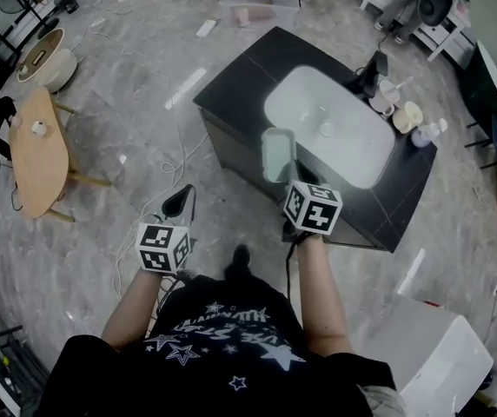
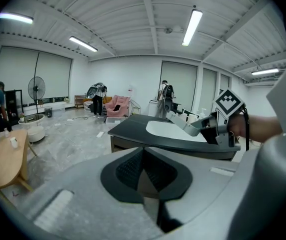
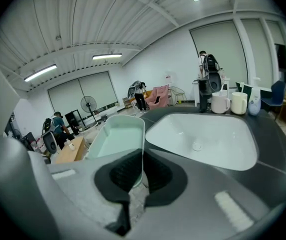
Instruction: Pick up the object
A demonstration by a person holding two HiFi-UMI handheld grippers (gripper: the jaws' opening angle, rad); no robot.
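My right gripper [image 3: 139, 176] is shut on the rim of a pale green rectangular tray [image 3: 117, 139]. It holds the tray in the air at the near left edge of the black counter. In the head view the tray [image 1: 278, 155] sticks out ahead of the right gripper [image 1: 299, 185], over the counter's edge beside the white sink [image 1: 335, 120]. The left gripper [image 1: 177, 203] hangs lower over the floor, left of the counter; its jaws [image 2: 142, 170] are shut with nothing between them. From the left gripper view the right gripper and the tray [image 2: 189, 126] show at the right.
The black counter [image 1: 231, 81] holds the white sink [image 3: 203, 139]. A black tap, white jugs and a bottle [image 3: 254, 103] stand at its far edge. A wooden table [image 1: 40, 150] is at the left. Cables lie on the grey floor [image 1: 157, 159], and a white box [image 1: 440, 354] stands at the lower right.
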